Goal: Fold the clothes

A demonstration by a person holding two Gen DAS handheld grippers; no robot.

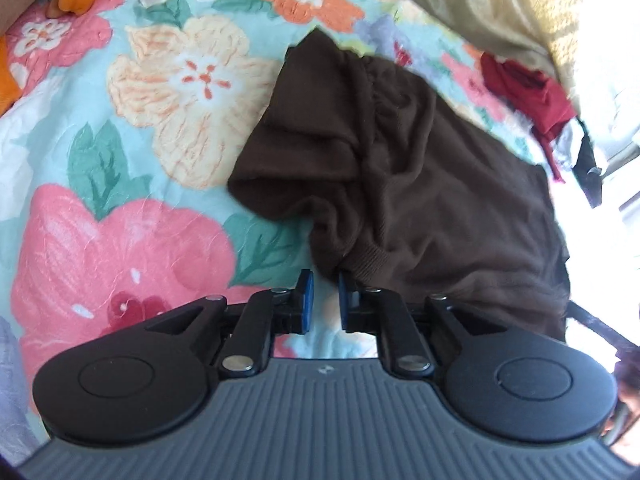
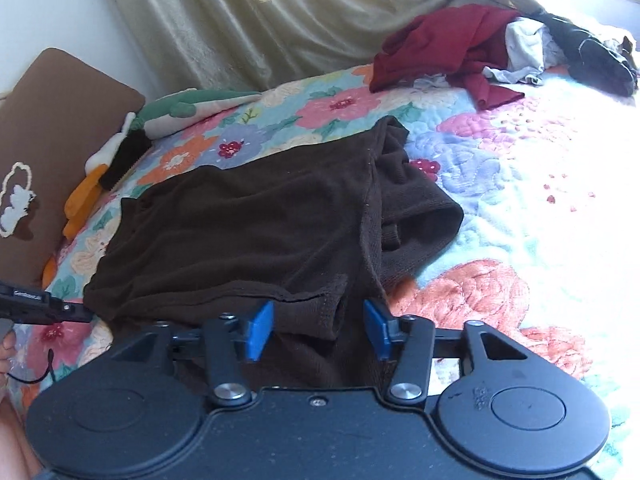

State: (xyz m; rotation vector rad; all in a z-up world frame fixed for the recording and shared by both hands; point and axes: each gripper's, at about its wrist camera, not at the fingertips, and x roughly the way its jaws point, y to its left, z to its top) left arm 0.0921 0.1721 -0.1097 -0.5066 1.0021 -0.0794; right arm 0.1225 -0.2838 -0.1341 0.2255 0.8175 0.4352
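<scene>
L gripper (image 1: 325,300) jaws narrow gap, nothing pinched | R gripper (image 2: 318,328) wide apart over brown garment (image 2: 248,220) hem | risk: pinching one layer only, fold skews

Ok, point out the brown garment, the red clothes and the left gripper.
brown garment (image 2: 248,220): right wrist view, flat middle panel.
red clothes (image 2: 440,40): right wrist view, middle of heap.
left gripper (image 1: 323,300): left wrist view, gap between fingertips.

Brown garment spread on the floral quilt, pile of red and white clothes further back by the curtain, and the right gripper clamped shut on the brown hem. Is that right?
Not quite: in the right wrist view the right gripper is open, its blue pads apart with the hem of the brown garment between them. The rest stands.
</scene>
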